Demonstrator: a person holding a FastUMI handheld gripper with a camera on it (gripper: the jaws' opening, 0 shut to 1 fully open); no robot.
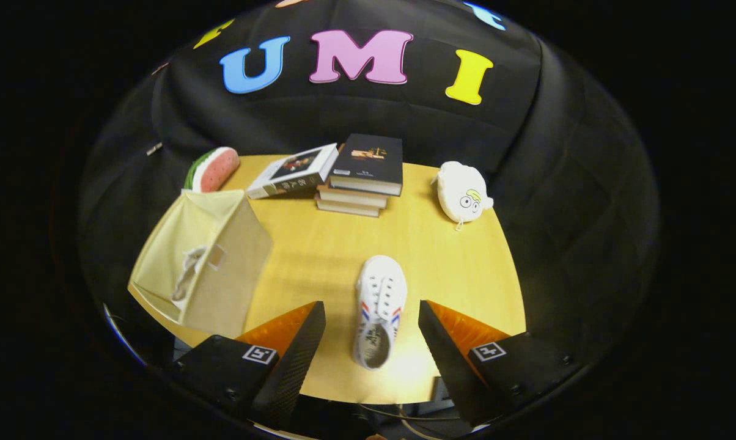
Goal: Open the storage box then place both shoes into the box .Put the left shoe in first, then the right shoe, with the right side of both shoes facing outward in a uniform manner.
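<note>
Spreading broad and yellow under everything, the counter; standing at its near corner, off to the side of the fingers, the cream storage box, lying open toward the fingers, with a pale shape inside that is looking like the first shoe, though too dim to say for sure; judging from that, the right shoe's turn coming now; resting toward the far edge, a stack of books with one more book leaning alongside; sitting at the far corners, a watermelon-slice cushion just behind the box and a white plush toy well apart on the other side; lying between the fingers and reaching a little beyond them, the white shoe, long axis running nearly straight ahead, heel opening nearer, toe pointing away, tilting slightly; hanging above it, the gripper, fingers spread wide and holding nothing, one to each flank of the shoe without touching; showing on each finger mount, a small square marker, no readable word; printing on the book covers and stripes on the shoe, too small to read as any brand.
</note>
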